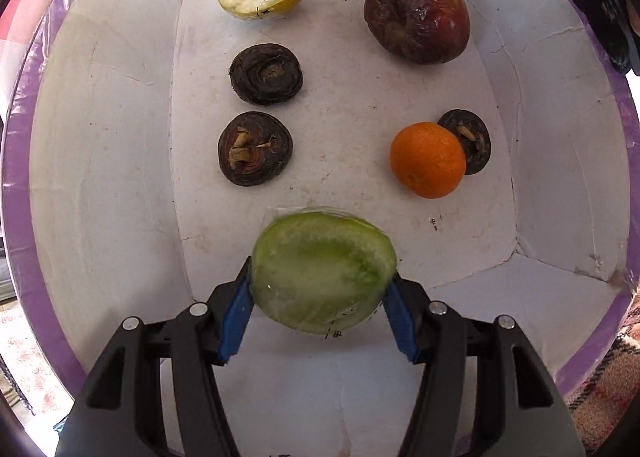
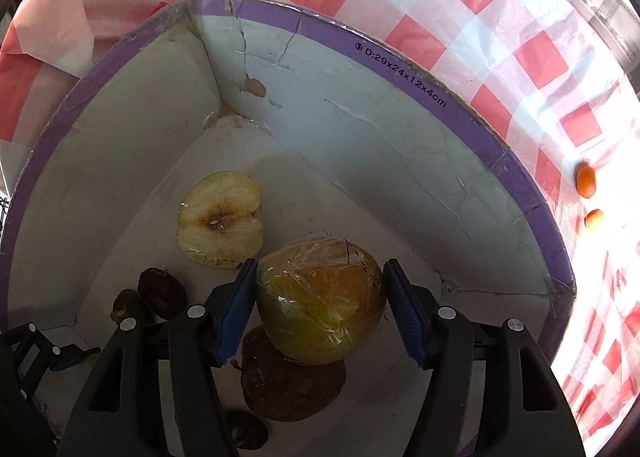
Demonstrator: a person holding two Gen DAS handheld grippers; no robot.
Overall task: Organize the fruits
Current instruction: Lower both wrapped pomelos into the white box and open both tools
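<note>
Both grippers gripped wrapped fruit inside the white box (image 1: pixel 120 137): my left gripper (image 1: pixel 320 297) a green half (image 1: pixel 322 271), my right gripper (image 2: pixel 320 301) a yellow apple (image 2: pixel 320 297), whose slick film could let it slip.

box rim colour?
Purple rim on the white box, clearest in the right wrist view.

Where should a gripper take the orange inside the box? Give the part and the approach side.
Grip the orange across its round middle, coming from above with the fingers on its near and far sides. A dark water chestnut touches its right flank, so a left-right pinch would likely catch it. The left gripper already holds the green cut fruit.
</note>
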